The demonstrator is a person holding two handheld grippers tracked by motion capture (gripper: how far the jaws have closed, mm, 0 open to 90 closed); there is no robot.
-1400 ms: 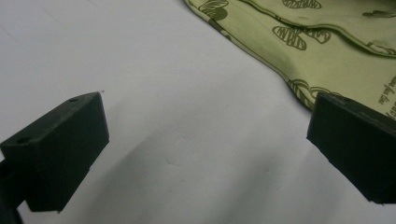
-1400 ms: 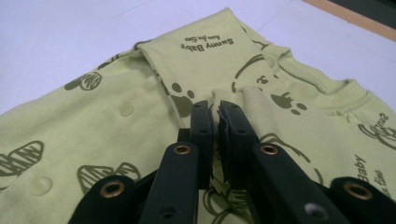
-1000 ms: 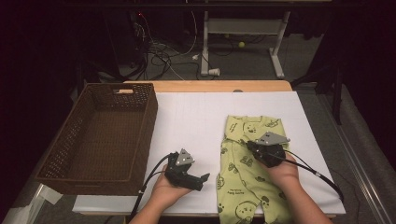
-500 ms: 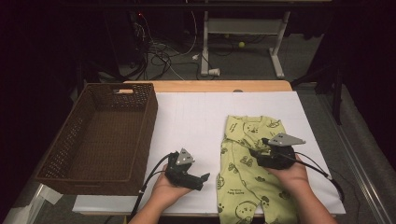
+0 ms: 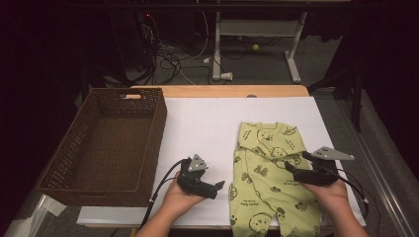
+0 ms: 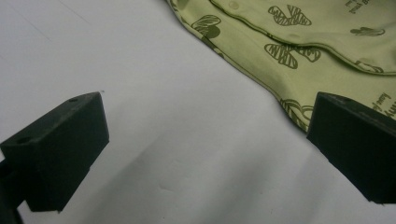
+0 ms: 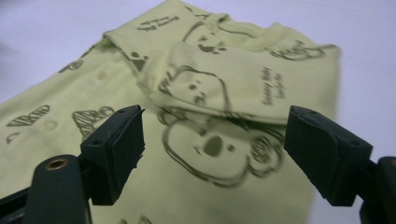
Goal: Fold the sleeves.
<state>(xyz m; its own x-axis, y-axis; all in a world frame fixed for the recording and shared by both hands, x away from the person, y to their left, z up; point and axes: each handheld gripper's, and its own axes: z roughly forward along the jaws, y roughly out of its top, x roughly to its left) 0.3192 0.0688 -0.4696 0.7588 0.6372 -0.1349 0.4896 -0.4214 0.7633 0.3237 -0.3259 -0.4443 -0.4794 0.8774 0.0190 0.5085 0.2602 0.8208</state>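
Observation:
A light green baby garment with bear prints lies flat on the white table cover, right of centre. Its sleeve is folded across the chest. My right gripper hovers over the garment's right side, held in a hand. Its jaws have just been opening and now stand open, with nothing pinched between them. My left gripper rests low by the garment's left edge. It is open over bare table cover.
A dark brown wicker basket stands at the table's left side. Each gripper trails a black cable toward the near edge. Beyond the table's far wooden edge lie floor cables and a desk frame.
My right gripper has drawn back to the right and slightly toward the near edge, away from the garment's middle. The left gripper has stayed put.

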